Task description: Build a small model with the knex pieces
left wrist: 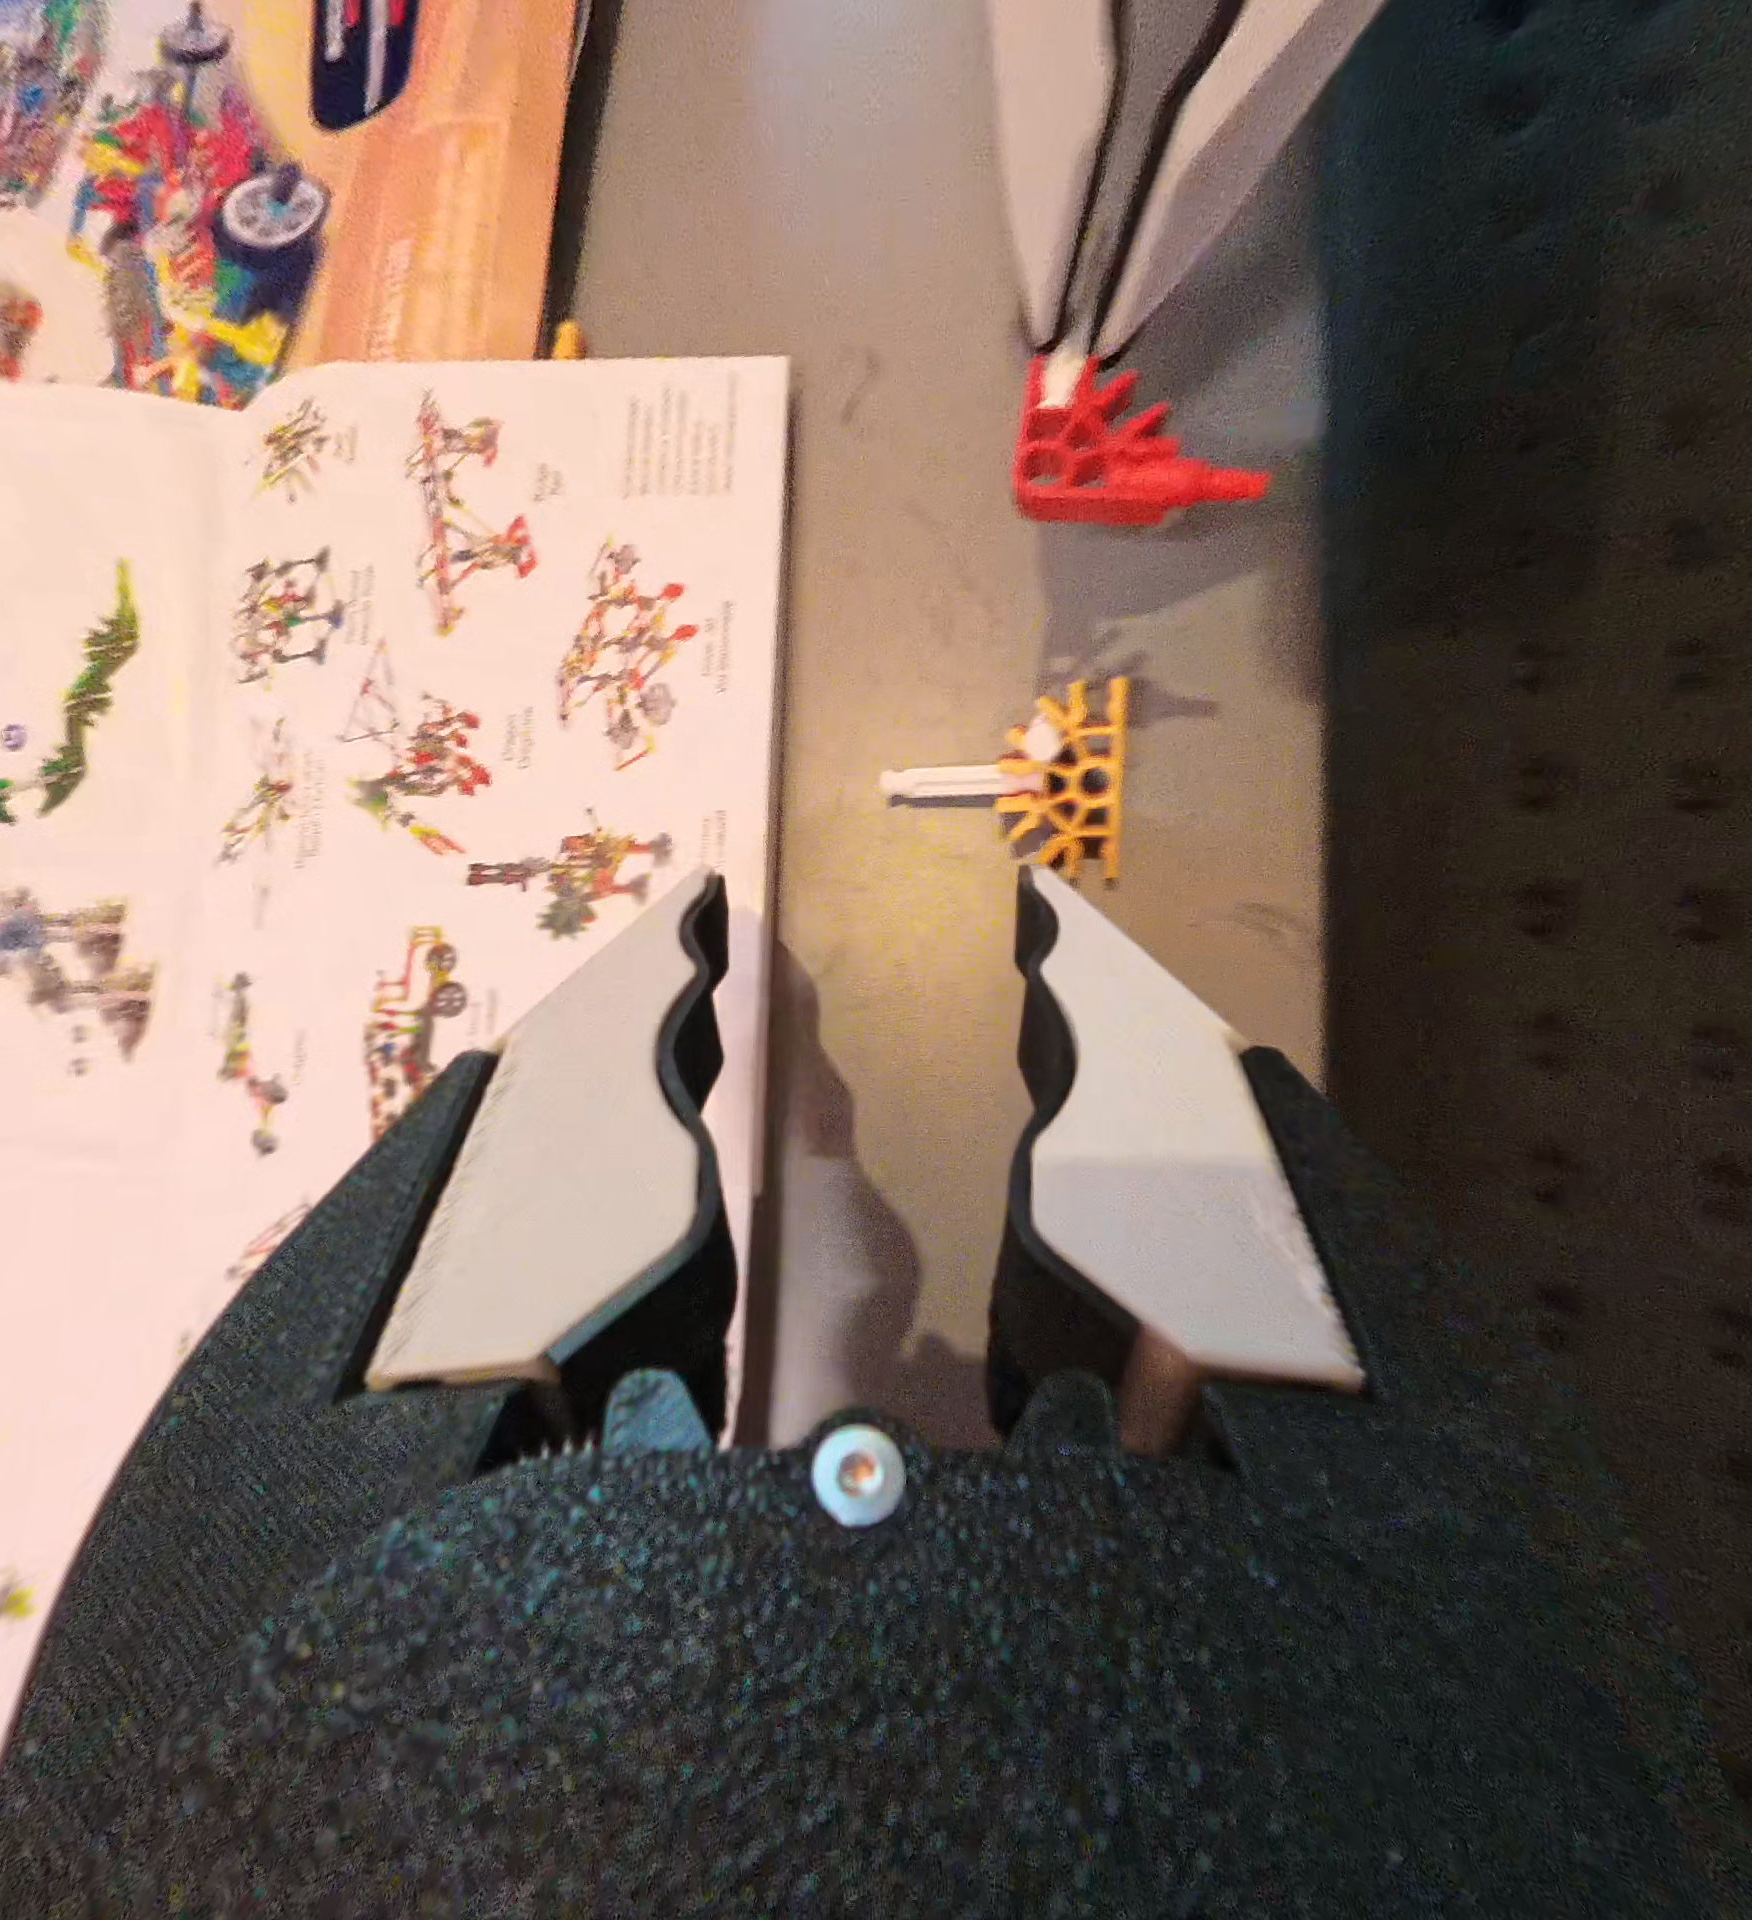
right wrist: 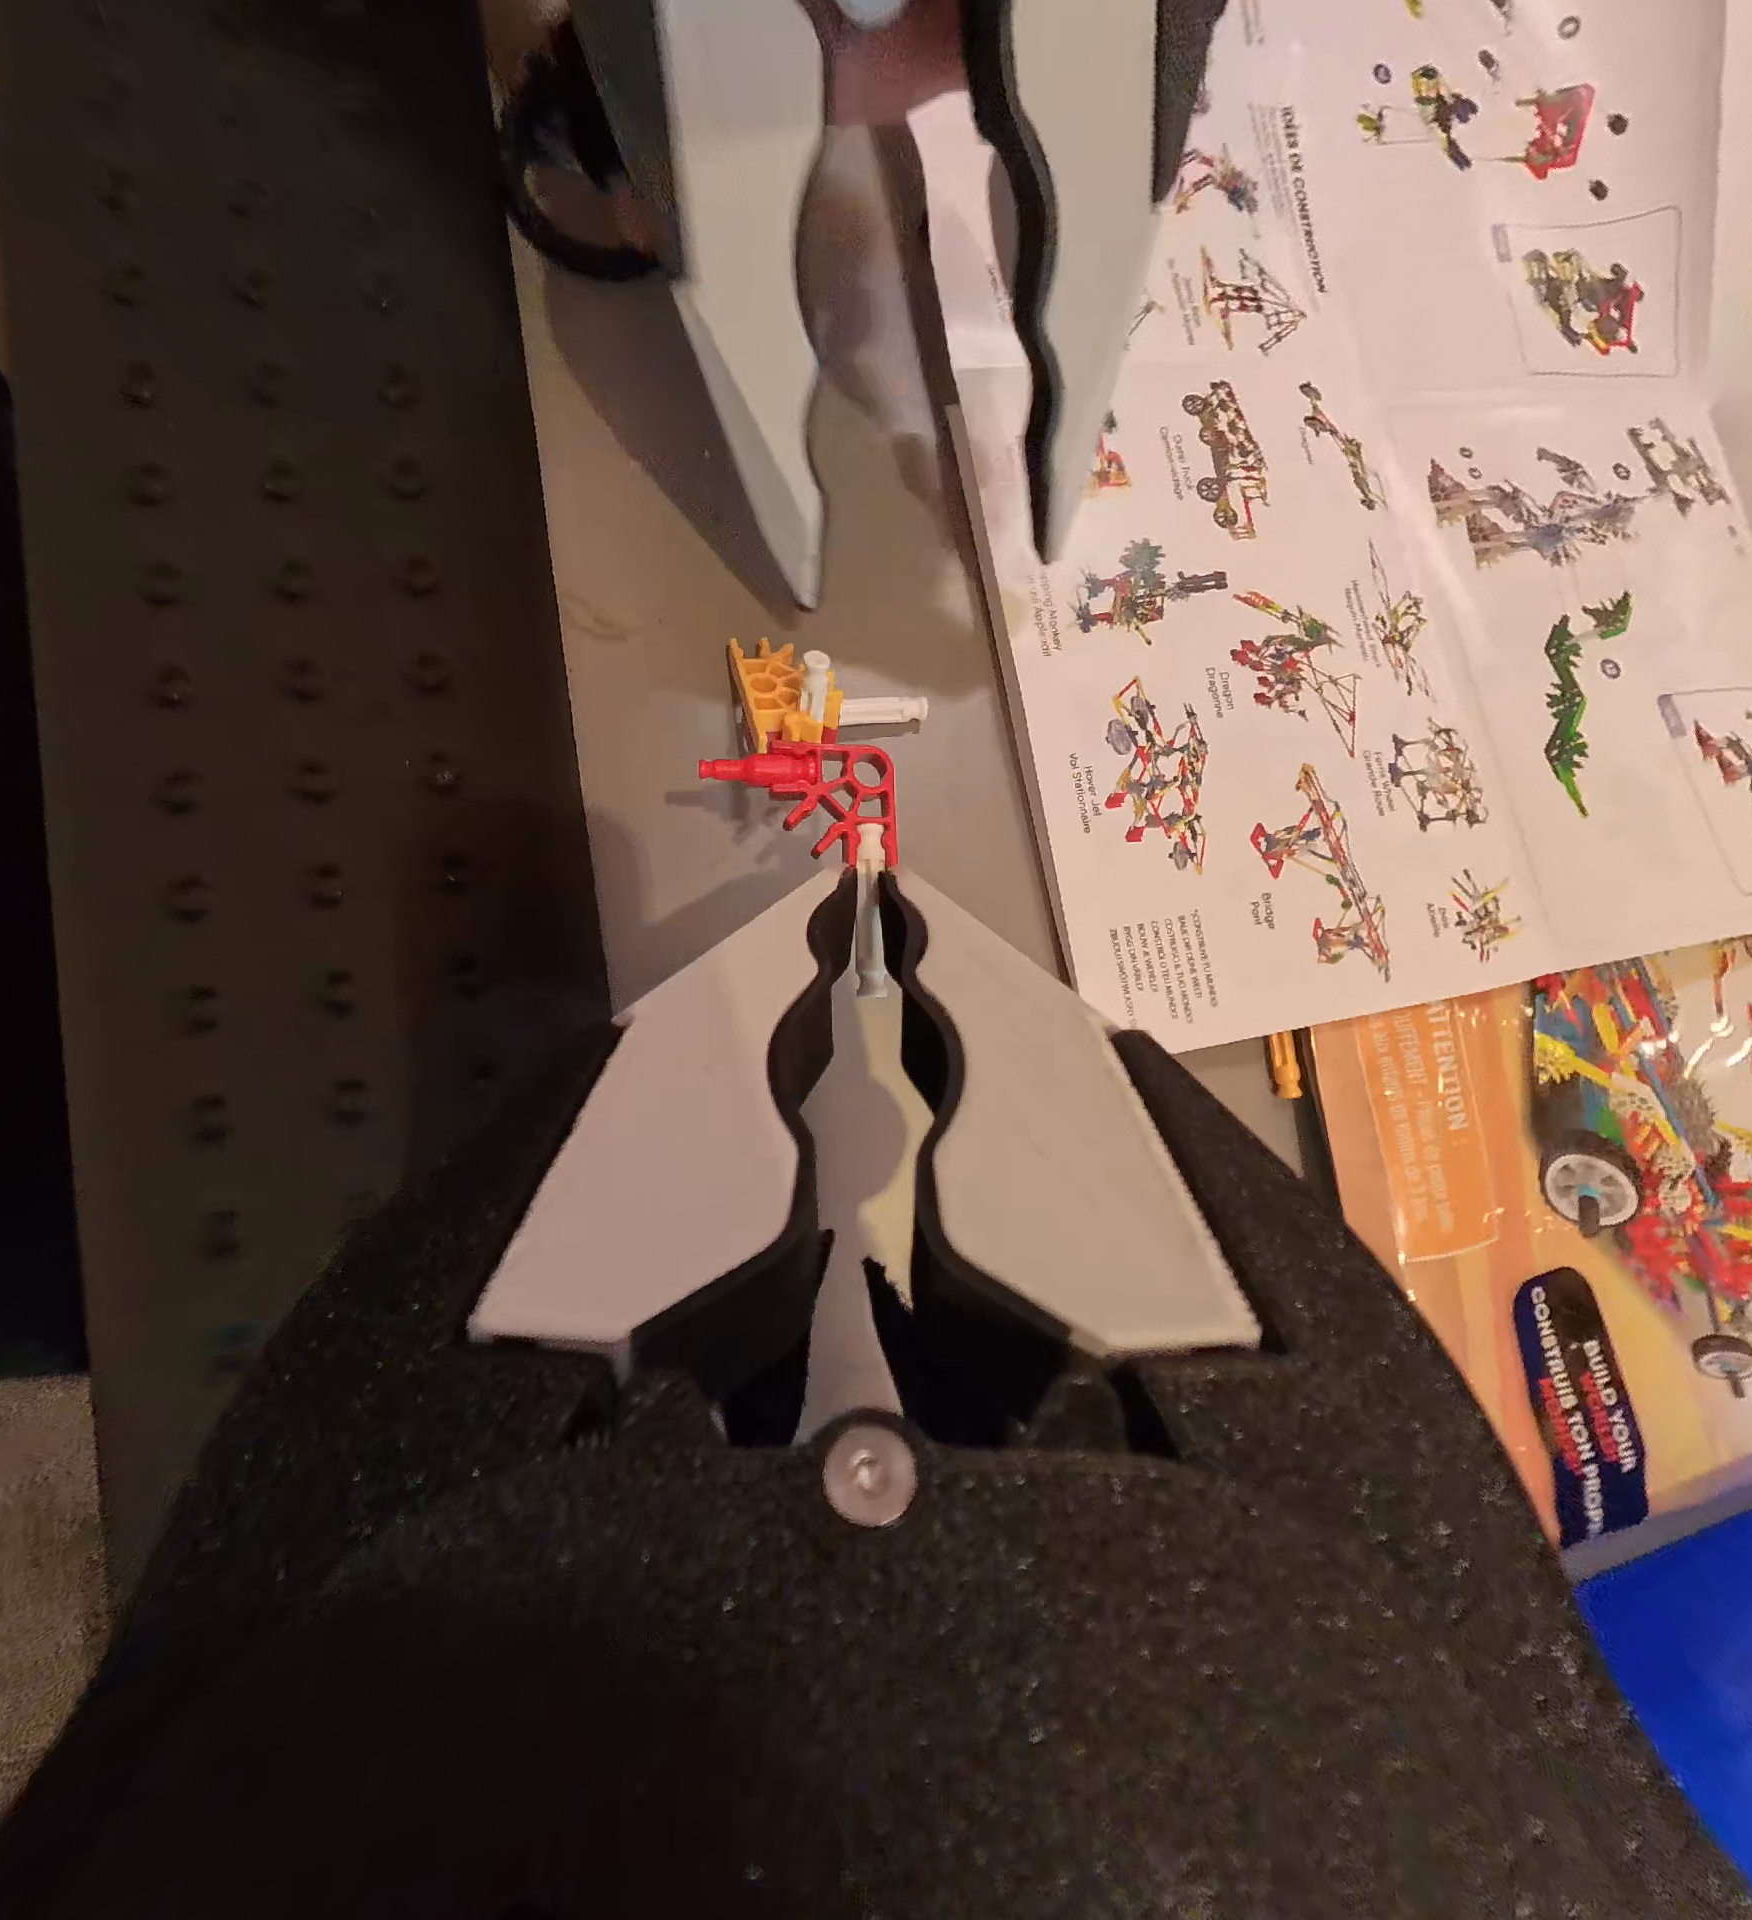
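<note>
The right gripper (right wrist: 864, 881) pinches a white rod (right wrist: 870, 935) plugged into a red connector (right wrist: 851, 795) just beyond its fingertips. The left gripper (left wrist: 867, 883) hangs spread and empty, a yellow connector (left wrist: 1069, 784) just beyond its right fingertip, above the grey table (left wrist: 851, 582).

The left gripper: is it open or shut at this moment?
Open. The left gripper shows a wide gap between its fingers with only grey table visible between them; nothing is held.
</note>
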Tool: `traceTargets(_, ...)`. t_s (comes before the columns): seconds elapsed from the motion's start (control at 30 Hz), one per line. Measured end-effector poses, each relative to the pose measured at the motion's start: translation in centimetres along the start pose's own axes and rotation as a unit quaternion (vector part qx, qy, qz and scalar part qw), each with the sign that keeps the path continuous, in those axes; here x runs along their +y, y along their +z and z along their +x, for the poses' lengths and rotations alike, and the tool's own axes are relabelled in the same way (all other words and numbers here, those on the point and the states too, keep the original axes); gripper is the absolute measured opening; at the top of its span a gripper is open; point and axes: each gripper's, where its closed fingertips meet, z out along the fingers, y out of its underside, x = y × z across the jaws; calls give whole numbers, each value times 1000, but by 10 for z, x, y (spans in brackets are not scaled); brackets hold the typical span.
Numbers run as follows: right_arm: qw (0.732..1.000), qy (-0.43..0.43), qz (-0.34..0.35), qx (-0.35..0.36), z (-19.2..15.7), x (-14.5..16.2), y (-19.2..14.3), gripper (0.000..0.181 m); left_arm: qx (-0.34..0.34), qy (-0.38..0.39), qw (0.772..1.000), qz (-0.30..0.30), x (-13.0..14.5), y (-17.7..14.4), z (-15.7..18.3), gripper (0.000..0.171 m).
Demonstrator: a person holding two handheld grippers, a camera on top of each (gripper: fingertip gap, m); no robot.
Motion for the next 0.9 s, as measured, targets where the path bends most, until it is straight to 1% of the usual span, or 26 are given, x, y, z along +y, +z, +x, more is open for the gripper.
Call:
traceTargets(0.03, 1000, -7, -4, -5, 0, 0, 1, 4, 30, -9, 999, 20, -4, -5, 11, 51)
traceTargets(0.07, 1000, -11, -6, -8, 1, 0, 2, 4, 55, -13, 998, 25, -5, -6, 21, 53)
traceTargets(0.1, 1000, -12, -8, -8, 3, -1, 2, 4, 61, -12, 998, 27, -6, -5, 25, 53)
traceTargets(0.13, 1000, -13, -8, -10, 5, -1, 3, 4, 52, -6, 998, 25, -7, -2, 26, 53)
traceTargets(0.2, 1000, -14, -7, -15, 6, -3, 5, 4, 38, 24, 999, 1, -3, 9, 28, 51)
traceTargets(0.23, 1000, -15, -7, -17, 7, -4, 6, 4, 32, 44, 999, -6, -3, 14, 30, 43)
traceTargets(0.3, 1000, -15, -6, -21, 6, -5, 8, 4, 41, 59, 997, -5, -8, 17, 33, 29)
traceTargets(0.33, 1000, -16, -5, -23, 6, -6, 10, 4, 32, 72, 997, -12, -6, 19, 28, 24)
traceTargets(0.37, 1000, -17, -4, -24, 6, -7, 11, 4, 22, 89, 996, -20, -4, 19, 21, 28)
traceTargets(0.4, 999, -18, -2, -27, 7, -8, 12, 4, 27, 107, 994, -12, -5, 18, 21, 24)
traceTargets(0.47, 999, -21, -2, -33, 11, -12, 17, 4, -10, 148, 989, -16, 1, 14, 6, 33)
traceTargets(0.6, 999, -10, 3, -46, 27, -22, 24, 4, -31, 119, 992, -30, 11, 6, -6, 38)
traceTargets(0.63, 999, -9, 1, -49, 29, -22, 26, 4, -25, 107, 994, -27, 12, 4, -4, 42)
traceTargets(0.7, 998, -7, 0, -63, 30, -21, 28, 4, -19, 82, 996, 9, 2, -1, 2, 46)
traceTargets(0.77, 997, 2, 7, -82, 28, -21, 33, 4, -8, 63, 997, 34, -8, -5, 10, 57)
traceTargets(0.8, 996, 7, 7, -87, 28, -19, 36, 4, -20, 53, 997, 44, -13, -6, 8, 58)
traceTargets(0.87, 995, 15, 8, -98, 28, -15, 40, 4, -51, 31, 997, 47, -18, -3, 1, 69)
traceTargets(0.9, 994, 18, 10, -104, 26, -14, 42, 4, -64, 17, 997, 43, -19, 0, -1, 70)
